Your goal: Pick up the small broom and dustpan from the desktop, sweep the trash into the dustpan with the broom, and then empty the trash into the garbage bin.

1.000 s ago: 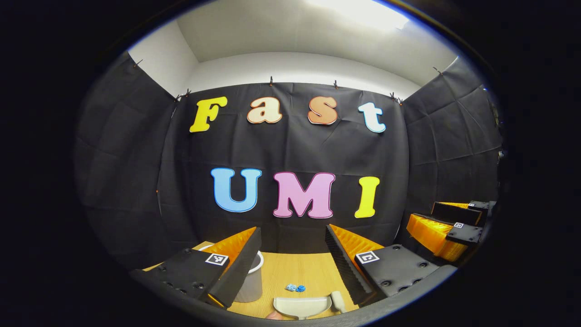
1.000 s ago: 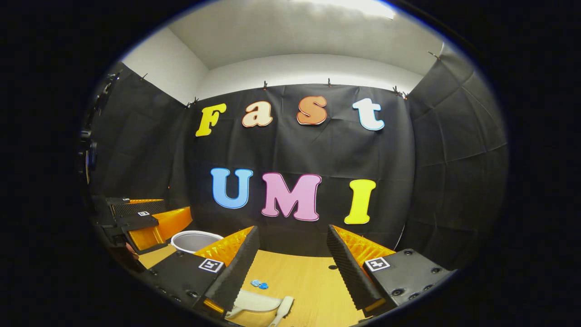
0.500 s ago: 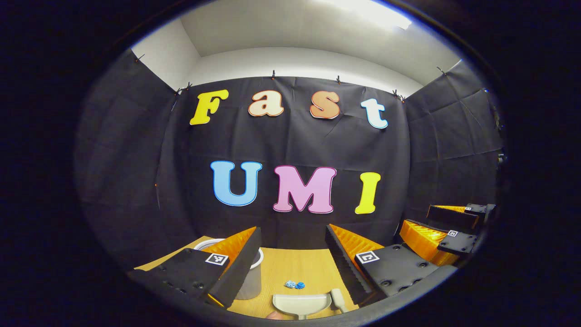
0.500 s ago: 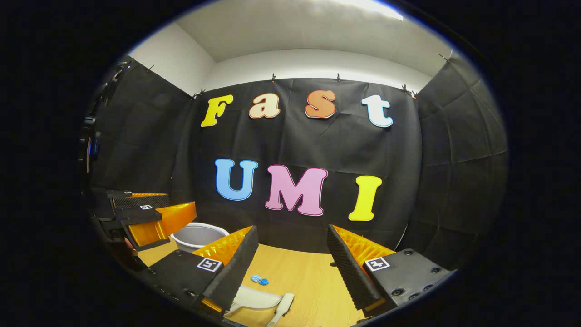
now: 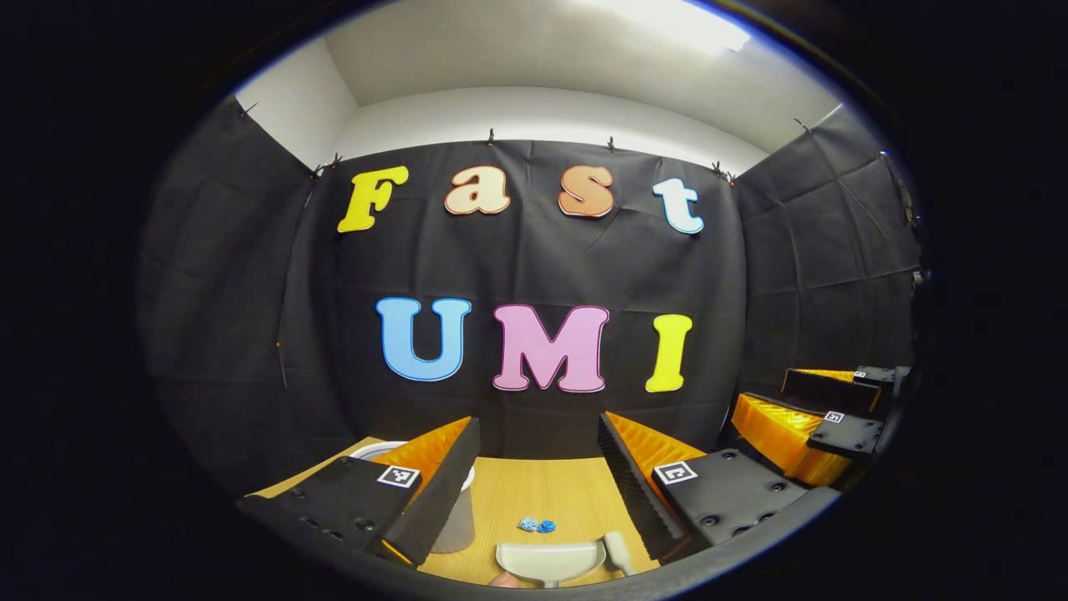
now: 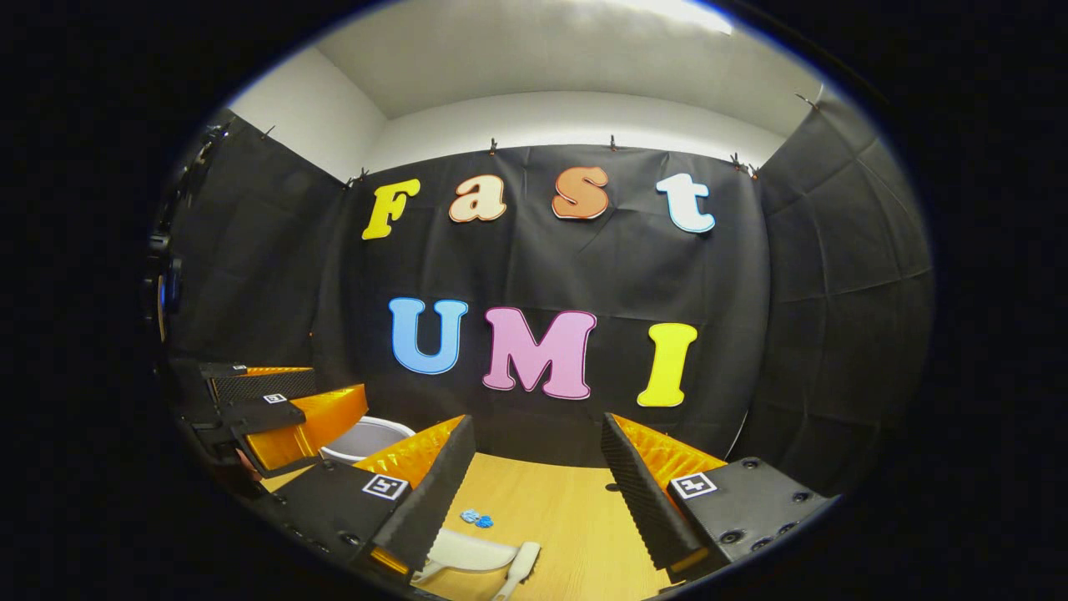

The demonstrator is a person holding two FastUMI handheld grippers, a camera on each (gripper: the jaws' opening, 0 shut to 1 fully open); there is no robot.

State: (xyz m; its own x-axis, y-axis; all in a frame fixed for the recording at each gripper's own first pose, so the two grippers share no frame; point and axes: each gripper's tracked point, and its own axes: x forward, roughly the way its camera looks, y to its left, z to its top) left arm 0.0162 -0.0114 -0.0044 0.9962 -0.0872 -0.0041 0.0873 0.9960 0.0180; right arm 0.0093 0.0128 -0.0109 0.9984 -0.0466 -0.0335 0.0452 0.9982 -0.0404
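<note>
A pale dustpan (image 5: 551, 559) lies on the wooden desktop (image 5: 534, 492) near its front edge, with the small broom (image 5: 618, 552) right beside it. Two little blue scraps of trash (image 5: 535, 526) lie just beyond the dustpan. My left gripper (image 5: 538, 467) hangs open above them with nothing between its fingers. In the right gripper view the dustpan (image 6: 476, 553), the broom (image 6: 517, 568) and the blue trash (image 6: 476, 519) sit low and left of centre. My right gripper (image 6: 538, 467) is open too and holds nothing.
A white garbage bin (image 5: 455, 522) stands at the left of the desk, partly behind my left finger; it shows as the bin (image 6: 367, 438) in the right gripper view. The other gripper (image 5: 822, 426) hovers far right, and the left one (image 6: 275, 413) far left.
Both views have shifted a little up and down and sideways. The dustpan, broom and trash have not moved, and both grippers stay open.
</note>
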